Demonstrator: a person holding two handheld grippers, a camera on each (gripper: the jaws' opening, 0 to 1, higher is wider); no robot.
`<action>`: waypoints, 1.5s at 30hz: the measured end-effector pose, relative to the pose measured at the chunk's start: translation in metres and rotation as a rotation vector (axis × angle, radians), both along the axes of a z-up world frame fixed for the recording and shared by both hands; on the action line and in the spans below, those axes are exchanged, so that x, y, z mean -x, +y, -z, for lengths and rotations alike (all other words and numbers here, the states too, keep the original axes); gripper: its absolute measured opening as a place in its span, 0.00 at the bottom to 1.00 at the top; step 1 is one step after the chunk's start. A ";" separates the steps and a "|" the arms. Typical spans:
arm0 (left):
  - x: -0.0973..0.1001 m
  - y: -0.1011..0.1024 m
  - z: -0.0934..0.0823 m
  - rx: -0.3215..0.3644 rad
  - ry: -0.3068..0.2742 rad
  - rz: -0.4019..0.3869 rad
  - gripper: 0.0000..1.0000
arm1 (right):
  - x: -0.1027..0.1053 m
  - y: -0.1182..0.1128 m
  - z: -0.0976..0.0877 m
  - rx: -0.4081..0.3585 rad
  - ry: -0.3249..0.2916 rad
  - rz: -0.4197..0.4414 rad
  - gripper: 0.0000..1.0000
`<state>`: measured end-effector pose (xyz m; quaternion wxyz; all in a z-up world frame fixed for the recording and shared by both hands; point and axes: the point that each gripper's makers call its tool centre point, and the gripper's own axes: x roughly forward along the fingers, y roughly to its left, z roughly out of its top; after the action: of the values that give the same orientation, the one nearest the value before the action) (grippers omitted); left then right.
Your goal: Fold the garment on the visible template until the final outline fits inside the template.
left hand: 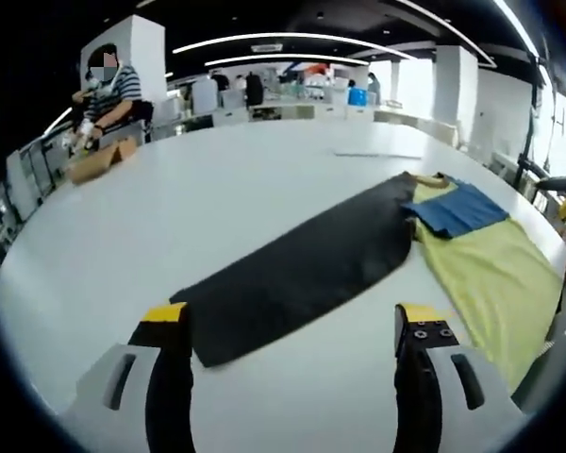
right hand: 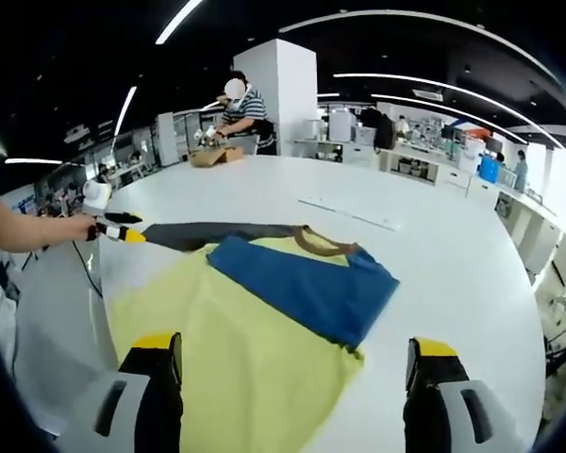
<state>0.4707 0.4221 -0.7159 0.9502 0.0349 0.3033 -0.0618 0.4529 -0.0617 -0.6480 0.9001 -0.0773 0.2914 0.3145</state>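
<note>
A long dark template mat lies flat on the white table. Along its right side lies a yellow garment with a blue part folded over it. My left gripper hovers open over the mat's near end, holding nothing. In the right gripper view the yellow garment spreads below me, with the blue part and a brown collar on top and the dark mat behind. My right gripper is open above the garment. A hand holds the left gripper at the mat's end.
A person works at a cardboard box on the table's far side, also seen as the box beside a white pillar. A thin pale strip lies on the table beyond the garment. The table edge curves at the right.
</note>
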 end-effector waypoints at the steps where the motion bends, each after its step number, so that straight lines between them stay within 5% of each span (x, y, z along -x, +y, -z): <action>1: 0.001 0.003 0.001 -0.006 0.002 -0.009 0.83 | 0.001 0.000 0.000 0.000 0.002 -0.003 0.98; 11: 0.007 0.036 0.017 -0.041 0.034 -0.111 0.73 | 0.013 0.003 0.003 0.010 0.006 -0.040 0.99; 21: 0.008 0.054 0.020 -0.025 0.008 -0.210 0.41 | 0.018 0.002 0.002 0.005 -0.008 -0.045 0.99; 27: 0.015 0.060 0.033 -0.051 0.058 -0.240 0.28 | 0.019 0.004 -0.001 -0.004 -0.018 -0.057 0.99; 45: 0.023 0.050 0.028 0.138 0.088 -0.380 0.09 | 0.022 0.005 0.003 -0.015 -0.023 -0.079 0.99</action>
<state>0.4481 0.4719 -0.7443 0.9307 -0.0908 0.3409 0.0966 0.4308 -0.0569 -0.6507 0.8909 -0.0855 0.2753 0.3511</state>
